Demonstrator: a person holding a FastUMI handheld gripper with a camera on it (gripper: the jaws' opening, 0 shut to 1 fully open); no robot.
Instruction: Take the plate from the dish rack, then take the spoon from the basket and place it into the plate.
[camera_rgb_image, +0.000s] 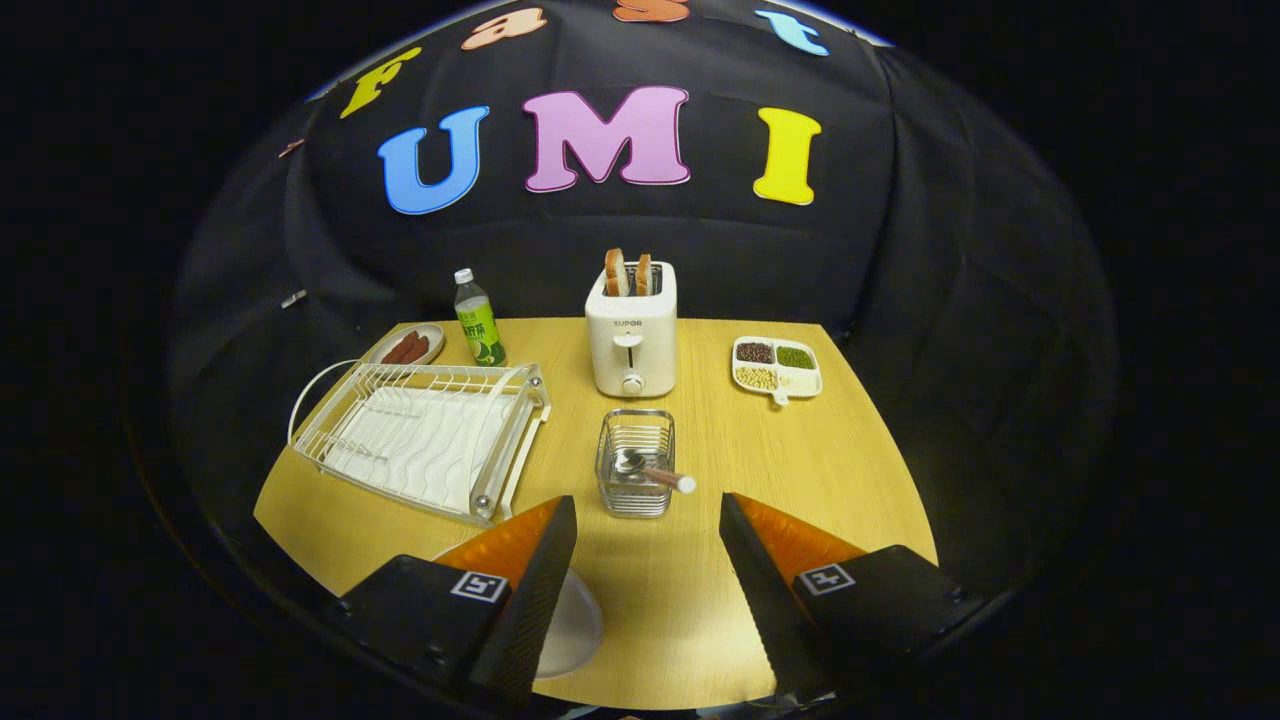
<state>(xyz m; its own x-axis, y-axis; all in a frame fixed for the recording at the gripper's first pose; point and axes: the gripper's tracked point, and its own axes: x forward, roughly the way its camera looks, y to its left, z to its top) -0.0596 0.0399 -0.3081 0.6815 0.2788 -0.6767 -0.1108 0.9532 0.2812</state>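
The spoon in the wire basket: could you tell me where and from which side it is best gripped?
Grip the spoon by its handle, coming from above. The handle leans over the basket rim towards the open tool, its tip free, while the bowl sits low inside the wires.

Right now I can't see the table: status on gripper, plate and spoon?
Hand-held gripper open, empty. Plate on table under left finger, dish rack empty. Spoon in basket just ahead of fingers. Path clear.
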